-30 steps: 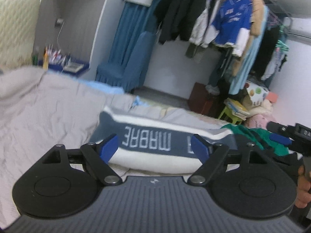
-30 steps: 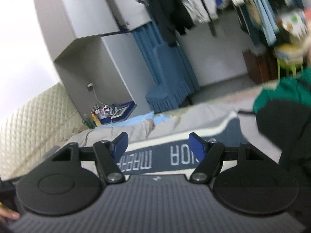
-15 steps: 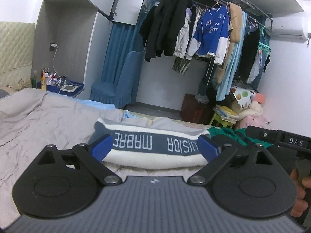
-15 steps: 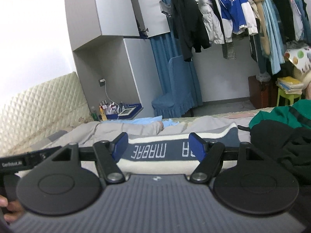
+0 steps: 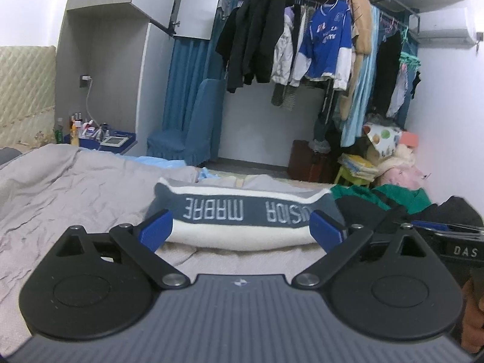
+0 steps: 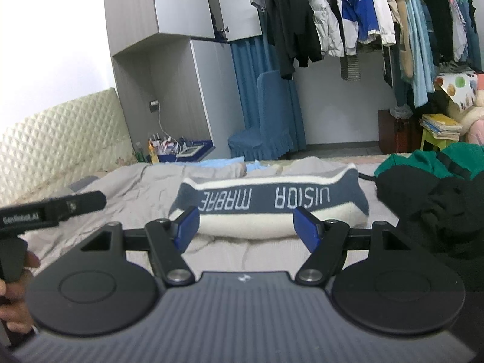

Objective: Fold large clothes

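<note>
A folded sweater (image 5: 242, 211), cream with a dark blue band of white lettering, lies across the grey bedsheet (image 5: 75, 187). My left gripper (image 5: 242, 228) hovers just short of it, a little above the sheet. Its jaws are still opening, and nothing is between the blue pads. In the right wrist view the same sweater (image 6: 269, 208) sits straight ahead. My right gripper (image 6: 246, 225) is open in front of its near edge and touches no cloth.
A heap of black and green clothes (image 6: 438, 199) lies on the bed right of the sweater, also in the left wrist view (image 5: 378, 196). Beyond the bed are a blue covered chair (image 5: 187, 139), a rail of hanging clothes (image 5: 323, 42) and a cluttered bedside shelf (image 6: 178, 148).
Both grippers have drawn back from the sweater, which now looks smaller and lies whole on the bed. The left jaws have spread wider. The right jaws look the same.
</note>
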The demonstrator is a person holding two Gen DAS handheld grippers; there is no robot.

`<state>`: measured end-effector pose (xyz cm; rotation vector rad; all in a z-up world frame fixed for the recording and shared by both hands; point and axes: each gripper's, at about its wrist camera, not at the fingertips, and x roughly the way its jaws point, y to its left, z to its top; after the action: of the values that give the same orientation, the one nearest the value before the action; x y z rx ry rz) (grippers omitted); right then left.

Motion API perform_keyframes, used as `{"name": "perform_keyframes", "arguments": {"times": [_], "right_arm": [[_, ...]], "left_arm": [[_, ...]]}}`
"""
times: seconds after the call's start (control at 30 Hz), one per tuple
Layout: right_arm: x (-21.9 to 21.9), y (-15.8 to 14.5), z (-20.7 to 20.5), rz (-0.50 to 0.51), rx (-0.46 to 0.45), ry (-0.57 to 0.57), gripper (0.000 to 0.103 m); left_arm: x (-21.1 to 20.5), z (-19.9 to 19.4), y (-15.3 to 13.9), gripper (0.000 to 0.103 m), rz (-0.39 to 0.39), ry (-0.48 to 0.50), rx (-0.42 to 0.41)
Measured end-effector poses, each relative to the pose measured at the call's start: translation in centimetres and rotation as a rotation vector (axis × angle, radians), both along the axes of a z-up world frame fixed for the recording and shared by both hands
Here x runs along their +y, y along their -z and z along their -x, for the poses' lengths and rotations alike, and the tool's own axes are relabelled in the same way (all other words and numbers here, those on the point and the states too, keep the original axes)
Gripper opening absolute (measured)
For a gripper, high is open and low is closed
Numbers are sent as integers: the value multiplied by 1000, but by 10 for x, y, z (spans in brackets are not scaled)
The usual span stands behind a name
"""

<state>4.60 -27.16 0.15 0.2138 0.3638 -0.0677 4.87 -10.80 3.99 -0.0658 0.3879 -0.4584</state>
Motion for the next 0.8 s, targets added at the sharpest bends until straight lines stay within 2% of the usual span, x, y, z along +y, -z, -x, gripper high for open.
{"name": "perform_keyframes", "arguments": {"times": [0.07, 0.2, 0.3, 0.8], "right_arm": [[3, 6, 0, 1, 14, -3, 72], [11, 16, -1, 13, 38, -15, 72], [16, 19, -2, 32, 48, -26, 71], [17, 36, -2, 7, 92, -5, 71]], "left_arm": [[3, -2, 6, 99, -16, -13, 6], [12, -4, 19, 99, 9, -17, 45], [12, -6, 26, 99, -15, -32, 45], [10, -15, 38, 99, -36, -43, 61]]}}
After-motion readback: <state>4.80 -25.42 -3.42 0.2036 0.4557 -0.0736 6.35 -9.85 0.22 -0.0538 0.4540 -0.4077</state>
